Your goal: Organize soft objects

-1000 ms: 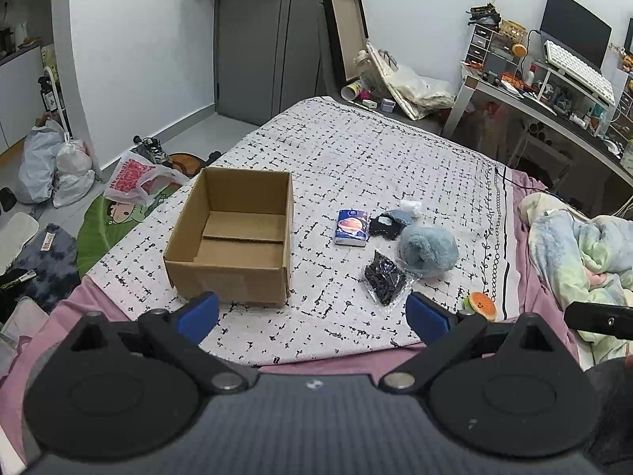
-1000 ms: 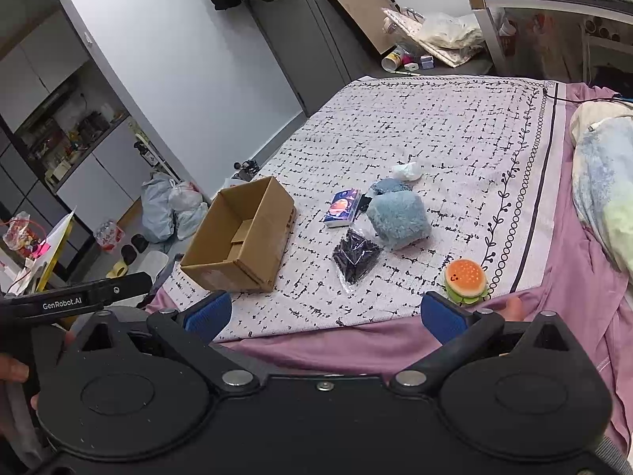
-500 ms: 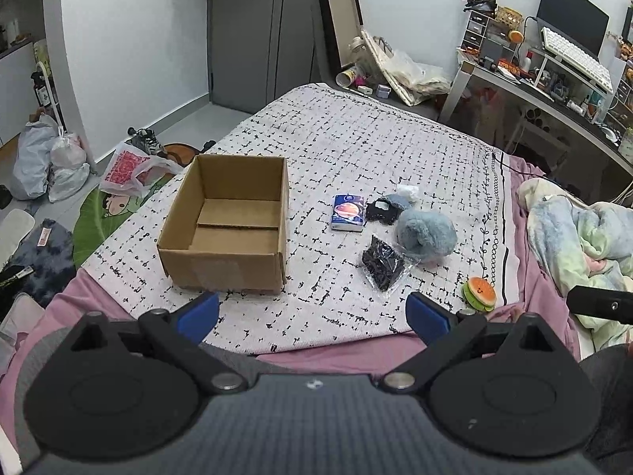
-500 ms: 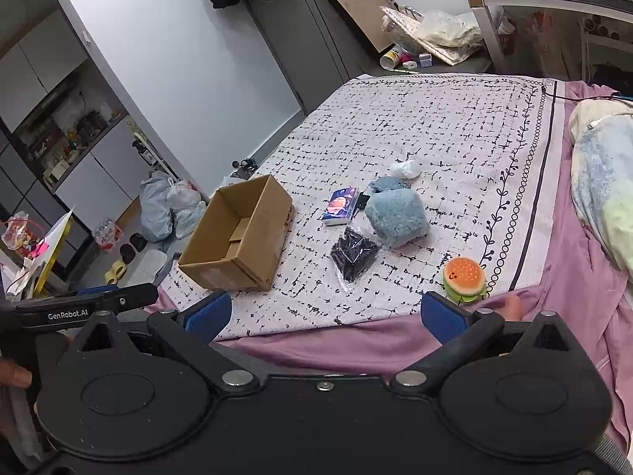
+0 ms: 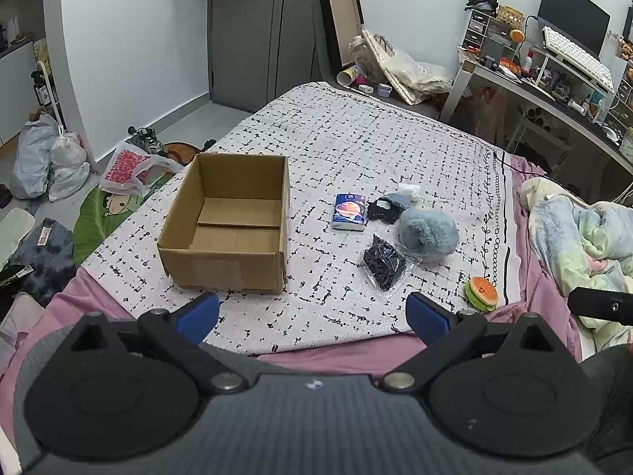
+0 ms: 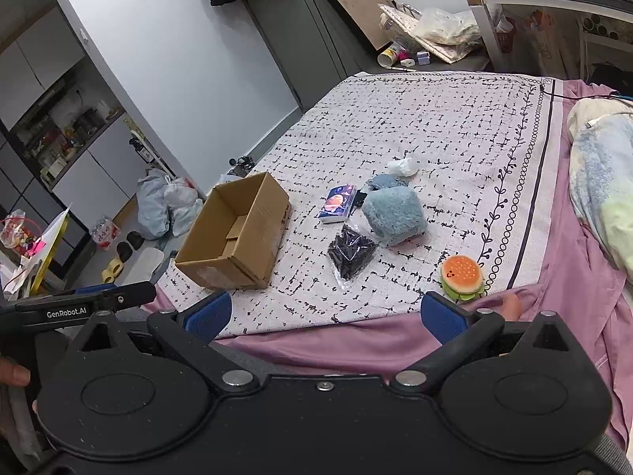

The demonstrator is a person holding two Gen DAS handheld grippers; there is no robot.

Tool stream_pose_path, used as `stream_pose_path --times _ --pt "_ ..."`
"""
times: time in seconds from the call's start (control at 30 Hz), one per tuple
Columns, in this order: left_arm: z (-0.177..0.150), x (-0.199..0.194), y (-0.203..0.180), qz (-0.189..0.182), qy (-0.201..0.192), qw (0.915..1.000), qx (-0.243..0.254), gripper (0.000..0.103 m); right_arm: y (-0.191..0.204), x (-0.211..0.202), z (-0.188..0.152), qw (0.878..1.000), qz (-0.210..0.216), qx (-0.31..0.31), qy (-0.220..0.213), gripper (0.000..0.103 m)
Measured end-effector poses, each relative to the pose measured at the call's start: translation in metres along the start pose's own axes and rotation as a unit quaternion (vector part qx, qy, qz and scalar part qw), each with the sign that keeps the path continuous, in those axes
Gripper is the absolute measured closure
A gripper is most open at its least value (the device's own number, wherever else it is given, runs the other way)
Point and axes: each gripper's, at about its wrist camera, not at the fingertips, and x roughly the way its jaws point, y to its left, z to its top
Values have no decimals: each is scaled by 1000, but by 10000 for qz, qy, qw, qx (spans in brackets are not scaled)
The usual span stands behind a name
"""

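Two sets of tongs, left (image 5: 312, 310) and right (image 6: 326, 312), are hanging released over the bed's near edge; I am holding nothing. Nearest is lying the burger plush (image 6: 462, 277), then the dark bagged item (image 5: 384, 263) touching the blue plush (image 5: 427, 233). I am judging it best to grip each at mid-body, lifting clear before crossing to the empty cardboard box (image 5: 221, 263).

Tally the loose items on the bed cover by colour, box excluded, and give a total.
Blue: 3 - fluffy pouch, tissue pack, small cloth
Black: 2 - bagged item, small dark item
White: 1 - crumpled wad
Orange: 1 - burger toy
Total: 7
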Motion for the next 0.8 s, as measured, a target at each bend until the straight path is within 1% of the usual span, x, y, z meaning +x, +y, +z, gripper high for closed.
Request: stream_pose_path --times 0.23,0.5,0.8 --pt "0 0 0 -3 -1 10000 -4 3 0 0 0 10000 -7 0 -3 0" --pt "2 0 -1 9 -138 9999 4 3 1 3 0 9993 -378 -16 15 0" --pt "12 20 -15 -97 -45 9999 83 3 -3 13 12 9973 -729 37 118 0"
